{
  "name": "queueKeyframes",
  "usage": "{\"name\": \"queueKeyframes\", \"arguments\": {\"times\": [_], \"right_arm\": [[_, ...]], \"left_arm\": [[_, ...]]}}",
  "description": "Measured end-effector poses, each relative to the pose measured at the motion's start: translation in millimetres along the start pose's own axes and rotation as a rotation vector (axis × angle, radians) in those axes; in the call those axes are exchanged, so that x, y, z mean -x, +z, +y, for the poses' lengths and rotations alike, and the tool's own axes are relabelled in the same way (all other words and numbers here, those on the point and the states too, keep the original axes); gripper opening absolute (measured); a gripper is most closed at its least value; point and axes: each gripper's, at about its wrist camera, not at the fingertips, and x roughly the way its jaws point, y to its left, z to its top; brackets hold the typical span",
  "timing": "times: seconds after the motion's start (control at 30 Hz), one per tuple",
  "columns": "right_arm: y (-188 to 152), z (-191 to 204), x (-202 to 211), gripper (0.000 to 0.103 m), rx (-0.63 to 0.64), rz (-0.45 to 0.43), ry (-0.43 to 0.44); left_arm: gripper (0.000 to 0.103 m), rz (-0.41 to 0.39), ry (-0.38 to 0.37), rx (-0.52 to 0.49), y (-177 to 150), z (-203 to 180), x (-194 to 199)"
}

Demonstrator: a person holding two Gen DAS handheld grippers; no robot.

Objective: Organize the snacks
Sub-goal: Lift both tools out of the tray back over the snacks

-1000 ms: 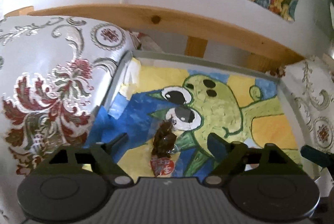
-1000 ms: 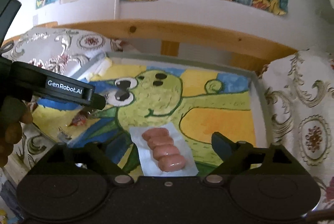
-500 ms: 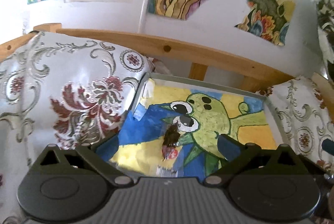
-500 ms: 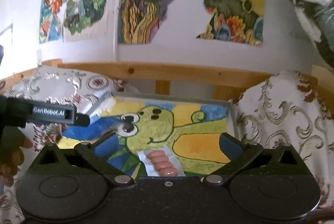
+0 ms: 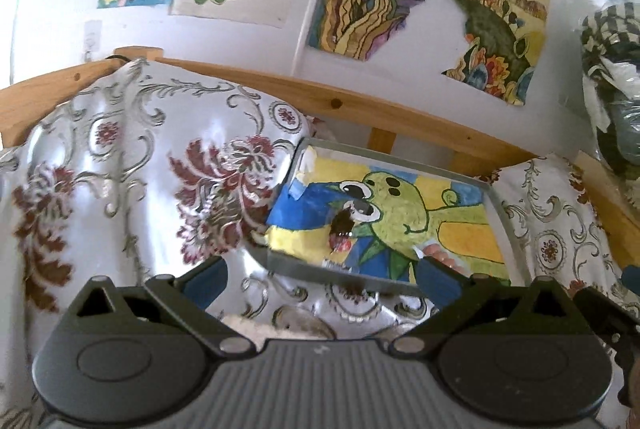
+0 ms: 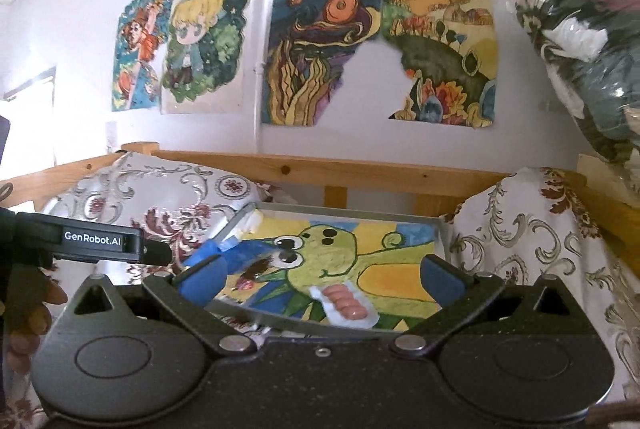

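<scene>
Our left gripper and our right gripper both have their jaws spread wide apart, and nothing is between them. Past the jaws sits a flat tray with a green cartoon drawing inside, and two snacks lie on it: a pack of pink sausages near the front edge and a dark snack in a clear wrapper to its left, apart from it. Flowery cushions sit on both sides of the tray, with a wooden rail and colorful pictures on the wall behind.
</scene>
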Motion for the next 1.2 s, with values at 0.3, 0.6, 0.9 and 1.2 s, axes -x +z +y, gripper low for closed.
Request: {"name": "queueKeyframes", "arguments": {"times": [0.3,0.6,0.9,1.2], "right_arm": [[-22,19,43,0.102,0.018,0.040,-0.036],[-47,35,76,0.102,0.072,0.086,-0.035],[-69,43,90,0.102,0.081,0.158,-0.010],[-93,49,88,0.102,0.086,0.241,0.003]], "left_arm": [[0.102,-0.050,0.023,-0.057,-35,7,48],[0.102,-0.008,0.054,-0.090,-72,17,76],[0.102,0.061,0.075,-0.119,-100,25,91],[0.102,0.140,0.088,-0.158,-120,29,86]]}}
